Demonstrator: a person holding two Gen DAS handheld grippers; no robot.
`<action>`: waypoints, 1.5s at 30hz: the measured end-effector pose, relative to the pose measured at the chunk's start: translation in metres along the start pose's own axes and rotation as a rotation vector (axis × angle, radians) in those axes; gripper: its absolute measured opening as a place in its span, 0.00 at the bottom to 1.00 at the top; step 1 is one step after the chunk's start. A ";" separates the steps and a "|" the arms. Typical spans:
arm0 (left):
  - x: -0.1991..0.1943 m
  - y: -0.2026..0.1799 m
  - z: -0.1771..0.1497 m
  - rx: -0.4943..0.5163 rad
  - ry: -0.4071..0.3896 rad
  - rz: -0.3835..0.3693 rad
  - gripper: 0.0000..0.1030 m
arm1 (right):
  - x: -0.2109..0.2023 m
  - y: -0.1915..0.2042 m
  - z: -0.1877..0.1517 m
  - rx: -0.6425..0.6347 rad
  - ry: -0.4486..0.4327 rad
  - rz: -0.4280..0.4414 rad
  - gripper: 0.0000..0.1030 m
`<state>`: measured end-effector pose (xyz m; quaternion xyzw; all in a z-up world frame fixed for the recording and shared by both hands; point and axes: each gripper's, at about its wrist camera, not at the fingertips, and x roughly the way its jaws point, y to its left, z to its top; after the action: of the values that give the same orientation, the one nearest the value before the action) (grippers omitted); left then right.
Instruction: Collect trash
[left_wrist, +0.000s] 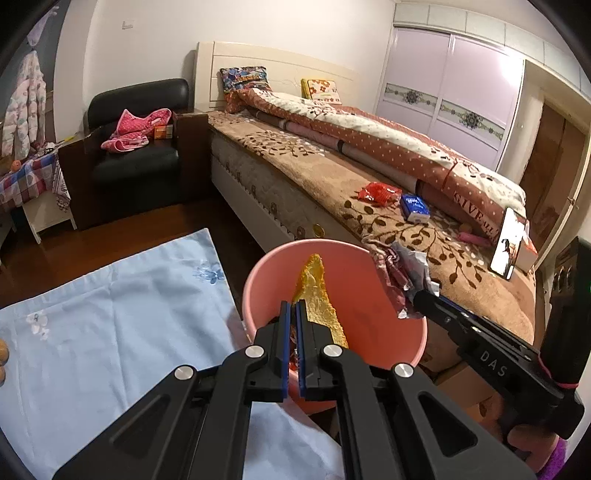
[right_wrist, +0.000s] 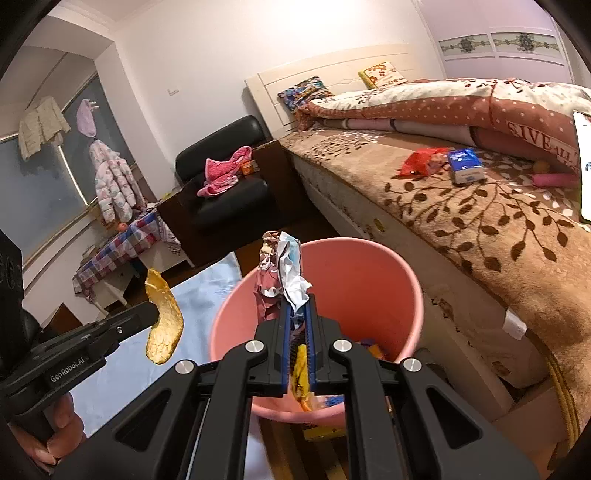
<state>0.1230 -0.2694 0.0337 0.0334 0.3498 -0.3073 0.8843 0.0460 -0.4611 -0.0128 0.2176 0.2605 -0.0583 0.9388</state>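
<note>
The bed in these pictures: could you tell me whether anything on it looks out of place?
Yes. A crumpled red wrapper and a blue tissue pack lie loose on the brown leaf-patterned blanket near the bed's edge, beside the folded quilt. The wrapper looks like uncollected litter.

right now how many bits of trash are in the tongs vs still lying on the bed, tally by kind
orange peel, held in left tongs: 1
crumpled wrapper, held in right tongs: 1
red wrapper lying on the bed: 1
blue tissue pack lying on the bed: 1
total: 4, with 2 held over the pink bin
</note>
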 end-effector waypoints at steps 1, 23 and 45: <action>0.005 -0.002 -0.001 0.005 0.006 -0.001 0.02 | 0.000 -0.003 -0.001 0.003 -0.001 -0.005 0.07; 0.052 -0.006 -0.014 0.005 0.115 -0.026 0.06 | 0.032 -0.026 -0.009 0.027 0.086 -0.078 0.08; 0.001 0.007 -0.016 -0.023 0.007 0.041 0.41 | 0.006 0.009 -0.019 -0.020 0.063 -0.007 0.42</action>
<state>0.1176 -0.2600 0.0197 0.0315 0.3557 -0.2849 0.8895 0.0440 -0.4442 -0.0271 0.2090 0.2914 -0.0520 0.9321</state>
